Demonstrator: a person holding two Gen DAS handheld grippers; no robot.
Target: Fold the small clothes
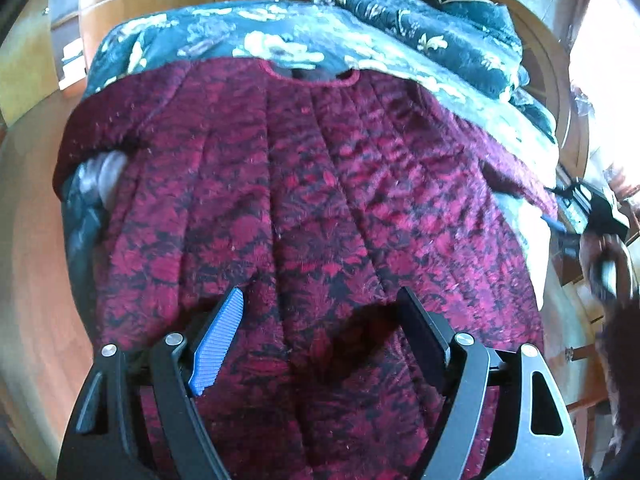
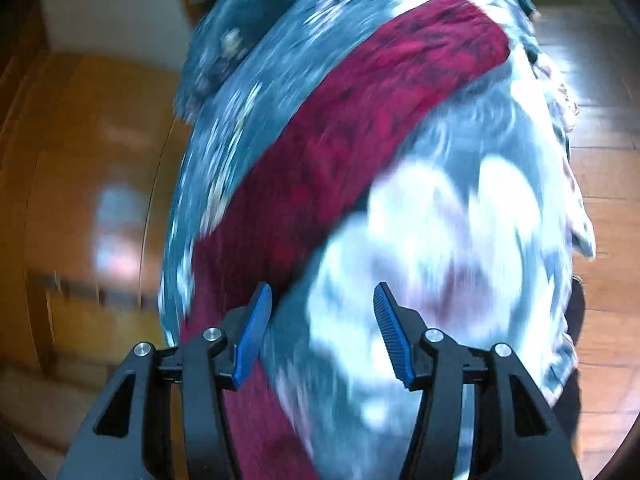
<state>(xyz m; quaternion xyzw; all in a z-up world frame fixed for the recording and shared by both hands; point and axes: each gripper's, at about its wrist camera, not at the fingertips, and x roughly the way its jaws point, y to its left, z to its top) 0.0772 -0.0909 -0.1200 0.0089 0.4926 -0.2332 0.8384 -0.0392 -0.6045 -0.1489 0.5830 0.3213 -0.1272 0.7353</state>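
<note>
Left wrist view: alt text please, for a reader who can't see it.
A dark red patterned garment lies spread flat, neckline away from the camera, on a blue floral bedcover. The left gripper hovers open above its near hem, nothing between its fingers. The right gripper shows blurred at the right edge.

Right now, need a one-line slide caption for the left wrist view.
Open left claw above a dark red patterned garment spread flat on a floral bedspread.

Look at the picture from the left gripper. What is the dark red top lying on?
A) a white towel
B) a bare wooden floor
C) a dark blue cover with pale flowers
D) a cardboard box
C: the dark red top is spread on a dark blue cover with pale flowers, which shows past its neckline and along its right side.
</note>
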